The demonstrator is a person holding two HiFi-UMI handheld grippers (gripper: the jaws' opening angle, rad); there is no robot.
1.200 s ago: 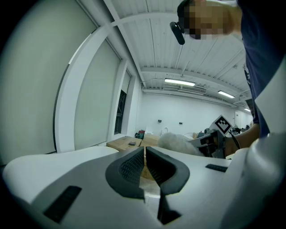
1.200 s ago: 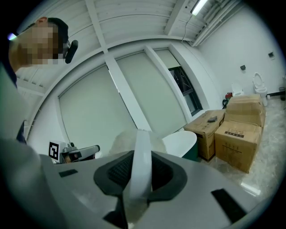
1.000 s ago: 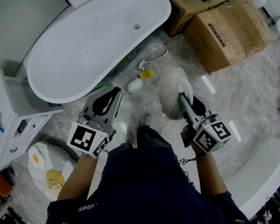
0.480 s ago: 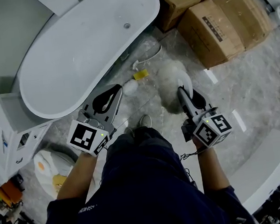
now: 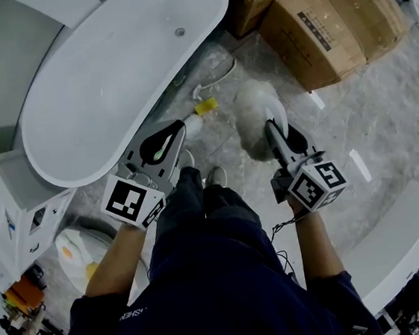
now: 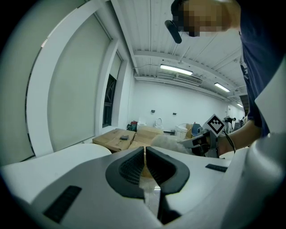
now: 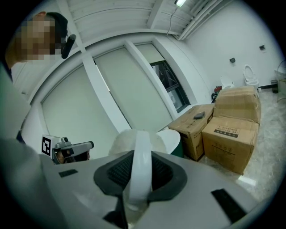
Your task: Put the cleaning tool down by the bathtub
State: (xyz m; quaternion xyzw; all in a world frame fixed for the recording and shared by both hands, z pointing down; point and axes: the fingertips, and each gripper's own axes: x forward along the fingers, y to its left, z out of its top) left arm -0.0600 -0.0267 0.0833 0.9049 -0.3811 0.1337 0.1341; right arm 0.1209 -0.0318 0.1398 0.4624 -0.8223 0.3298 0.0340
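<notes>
The cleaning tool is a fluffy white duster head [image 5: 252, 113] on a white handle [image 7: 142, 156]. My right gripper [image 5: 274, 131] is shut on that handle, and the head sticks out past the fingertips over the marble floor, just right of the bathtub's end. The white oval bathtub [image 5: 108, 69] lies at the upper left. My left gripper [image 5: 176, 128] hovers near the tub's rim, shut with nothing between its jaws. In the left gripper view its pads [image 6: 134, 166] stand almost together, with the right gripper [image 6: 210, 134] off to the side.
Two cardboard boxes [image 5: 329, 29] stand right of the tub. A yellow-tagged hose fitting [image 5: 204, 107] lies on the floor by the tub. A white cabinet [image 5: 11, 208] and a white bag [image 5: 76, 253] are at the left. A white slab [image 5: 399, 246] lies at the right.
Both grippers have come forward and lower beside the tub's end. The duster has stayed in the right gripper and the left gripper has stayed shut and empty.
</notes>
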